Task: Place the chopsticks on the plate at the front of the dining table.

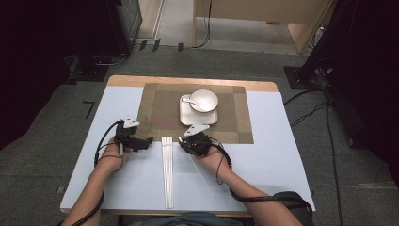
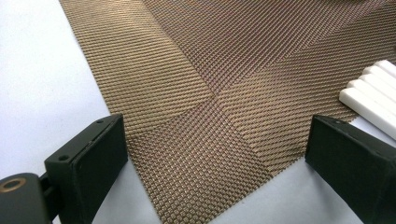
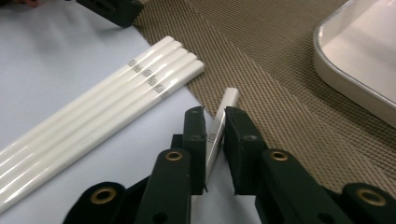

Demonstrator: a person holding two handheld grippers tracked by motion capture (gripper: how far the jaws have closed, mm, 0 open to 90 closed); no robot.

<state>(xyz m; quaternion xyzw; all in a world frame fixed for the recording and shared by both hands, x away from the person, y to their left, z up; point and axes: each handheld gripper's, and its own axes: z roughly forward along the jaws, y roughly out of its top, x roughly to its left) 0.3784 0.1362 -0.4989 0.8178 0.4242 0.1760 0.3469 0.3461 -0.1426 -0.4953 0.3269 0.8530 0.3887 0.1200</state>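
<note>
A single white chopstick (image 3: 219,126) is clamped between the jaws of the right hand-held gripper (image 3: 215,122), which are closed down nearly all the way onto its thin shaft near its squared end; that end juts out past the jaws over the near edge of the woven placemat (image 3: 280,79). The remaining chopsticks (image 1: 167,172) are laid side by side on the white table (image 1: 273,155), running from the near edge up to the placemat's near border, between the two hands. The left hand-held gripper (image 2: 215,154) is held with its jaws wide apart and nothing between them, over the near left corner of the placemat. A square tray (image 1: 198,113) carrying a bowl (image 1: 203,100) with a spoon (image 1: 189,100) is seen farther off on the placemat. The step in hand is judged to be the lifting of one chopstick away from the set. It would be done well if the grip is kept firm and square so that the slick shaft is not allowed to pivot, and if the stick is raised level and clear of its neighbours before it is carried anywhere.
</note>
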